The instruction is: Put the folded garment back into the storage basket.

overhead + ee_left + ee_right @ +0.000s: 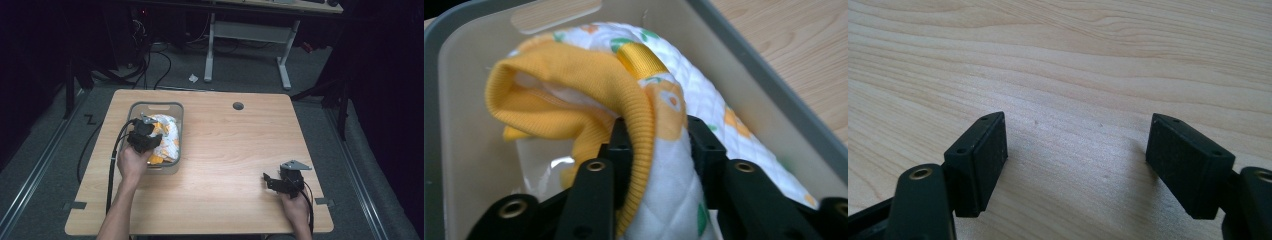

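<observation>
in the high view, a grey bin (134, 107) is seen on the left part of the wooden table (225, 150), with a white and yellow quilted garment (167, 134) bundled inside it. the left gripper (145, 139) is lowered into the bin over the cloth, while the right gripper (272, 181) is held low near the table's right front, well apart from the bin.

in the left gripper view, the garment is pinched between the jaws at a fold where the ribbed yellow cuff (574, 80) meets the quilting. whether placing or lifting is meant cannot be told; either way, the wrist is best kept upright and clear of the bin wall, so loose cloth is not snagged.

in the right gripper view, the jaws are spread wide over bare wood, with nothing held.
</observation>
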`<action>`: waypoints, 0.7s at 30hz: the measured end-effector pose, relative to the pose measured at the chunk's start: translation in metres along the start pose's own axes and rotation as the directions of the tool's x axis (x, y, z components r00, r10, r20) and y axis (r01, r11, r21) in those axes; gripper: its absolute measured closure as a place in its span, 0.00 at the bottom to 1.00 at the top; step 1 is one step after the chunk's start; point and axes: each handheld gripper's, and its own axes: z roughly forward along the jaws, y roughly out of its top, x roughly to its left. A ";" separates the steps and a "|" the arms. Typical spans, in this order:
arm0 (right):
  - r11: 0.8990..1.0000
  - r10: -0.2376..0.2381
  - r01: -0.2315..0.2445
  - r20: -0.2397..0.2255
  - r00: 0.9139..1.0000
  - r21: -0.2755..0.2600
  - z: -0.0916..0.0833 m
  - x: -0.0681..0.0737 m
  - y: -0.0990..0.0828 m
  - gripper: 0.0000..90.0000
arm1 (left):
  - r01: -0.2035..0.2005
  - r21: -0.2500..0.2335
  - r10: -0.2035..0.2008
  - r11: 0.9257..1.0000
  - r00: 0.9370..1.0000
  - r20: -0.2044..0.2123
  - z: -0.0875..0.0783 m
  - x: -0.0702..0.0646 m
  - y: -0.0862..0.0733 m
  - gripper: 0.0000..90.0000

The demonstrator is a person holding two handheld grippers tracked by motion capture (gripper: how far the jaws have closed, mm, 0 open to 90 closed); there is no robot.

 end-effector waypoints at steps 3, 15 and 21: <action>1.000 0.000 0.000 0.000 1.000 0.000 0.000 0.000 0.000 0.27 | 0.016 0.002 -0.016 1.000 1.000 -0.013 0.001 0.002 0.000 0.71; 1.000 -0.001 0.001 0.000 1.000 0.000 0.000 0.000 0.000 0.27 | 0.067 -0.056 -0.071 0.996 0.996 -0.060 -0.014 0.006 0.000 0.54; 1.000 -0.002 0.002 -0.001 1.000 -0.001 0.000 0.000 0.000 0.27 | 0.057 -0.100 -0.060 0.993 0.998 -0.028 -0.024 -0.002 0.001 0.51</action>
